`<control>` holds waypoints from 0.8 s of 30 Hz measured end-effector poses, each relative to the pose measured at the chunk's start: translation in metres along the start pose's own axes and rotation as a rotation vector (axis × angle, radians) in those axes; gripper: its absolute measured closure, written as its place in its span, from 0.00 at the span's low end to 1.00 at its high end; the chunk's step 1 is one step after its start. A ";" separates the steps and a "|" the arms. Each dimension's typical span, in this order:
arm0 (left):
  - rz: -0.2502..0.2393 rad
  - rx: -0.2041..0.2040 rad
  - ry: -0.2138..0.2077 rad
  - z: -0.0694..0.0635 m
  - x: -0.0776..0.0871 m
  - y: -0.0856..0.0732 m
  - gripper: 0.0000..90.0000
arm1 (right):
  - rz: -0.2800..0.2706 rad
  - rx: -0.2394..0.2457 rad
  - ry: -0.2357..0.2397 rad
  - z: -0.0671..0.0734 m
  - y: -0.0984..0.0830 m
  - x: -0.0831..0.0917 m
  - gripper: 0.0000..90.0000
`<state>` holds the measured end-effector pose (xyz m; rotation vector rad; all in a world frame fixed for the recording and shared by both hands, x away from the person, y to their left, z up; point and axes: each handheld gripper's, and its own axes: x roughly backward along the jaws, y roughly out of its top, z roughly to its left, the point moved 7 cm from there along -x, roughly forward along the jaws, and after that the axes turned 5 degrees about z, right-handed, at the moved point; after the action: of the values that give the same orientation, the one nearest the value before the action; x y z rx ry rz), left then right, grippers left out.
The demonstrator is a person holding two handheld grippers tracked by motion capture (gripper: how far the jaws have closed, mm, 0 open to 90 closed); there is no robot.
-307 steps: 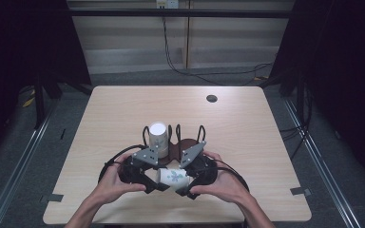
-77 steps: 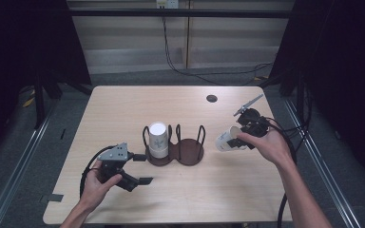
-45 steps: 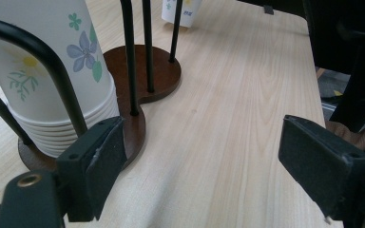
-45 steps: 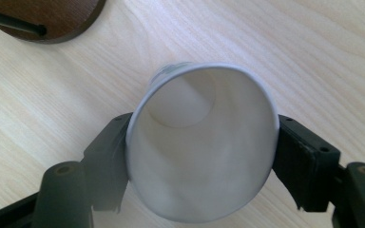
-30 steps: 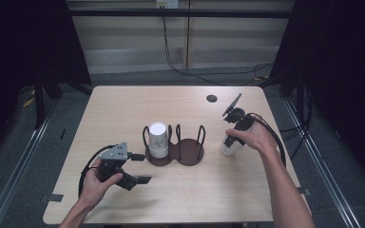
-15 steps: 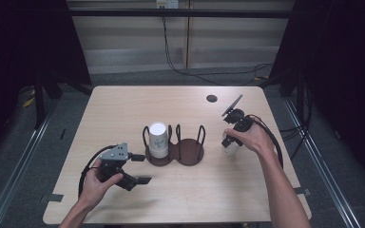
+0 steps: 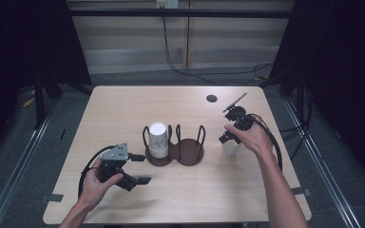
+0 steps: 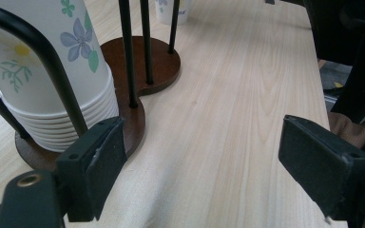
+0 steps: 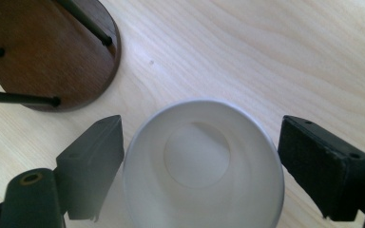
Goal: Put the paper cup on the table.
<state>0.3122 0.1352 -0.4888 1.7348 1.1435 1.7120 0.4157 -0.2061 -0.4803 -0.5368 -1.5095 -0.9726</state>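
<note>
Cup point(image 9: 203, 171) mouth between right jaws

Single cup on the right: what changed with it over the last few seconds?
The right gripper carried the single cup down onto the table, right of the holder, and its jaws have just been opening, freeing it. Left gripper and cup stack stayed put.

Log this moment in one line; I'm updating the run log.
right gripper: open, jaws just opening around paper cup | cup: upright on table | left gripper: open
</note>
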 end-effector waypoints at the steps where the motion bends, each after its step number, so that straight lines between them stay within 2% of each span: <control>1: -0.002 0.001 0.000 0.000 0.000 0.000 0.18 | -0.014 0.001 -0.005 0.000 0.001 0.001 0.17; 8: 0.000 0.007 0.017 0.002 0.000 0.000 0.18 | -0.144 -0.041 0.020 -0.001 0.005 0.011 0.16; 15: 0.001 0.012 0.010 0.003 0.002 -0.001 0.18 | -0.269 -0.088 0.017 -0.003 0.006 0.025 0.16; 21: -0.009 0.030 0.011 0.002 0.004 -0.002 0.18 | -0.382 -0.086 0.026 0.005 0.008 0.038 0.17; 24: -0.019 0.044 0.022 0.003 0.006 -0.001 0.18 | -0.413 -0.083 0.014 0.008 0.007 0.041 0.17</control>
<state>0.3144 0.1411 -0.4868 1.7293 1.2118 1.7103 0.4088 -0.2040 -0.4381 -0.2771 -1.6059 -1.3582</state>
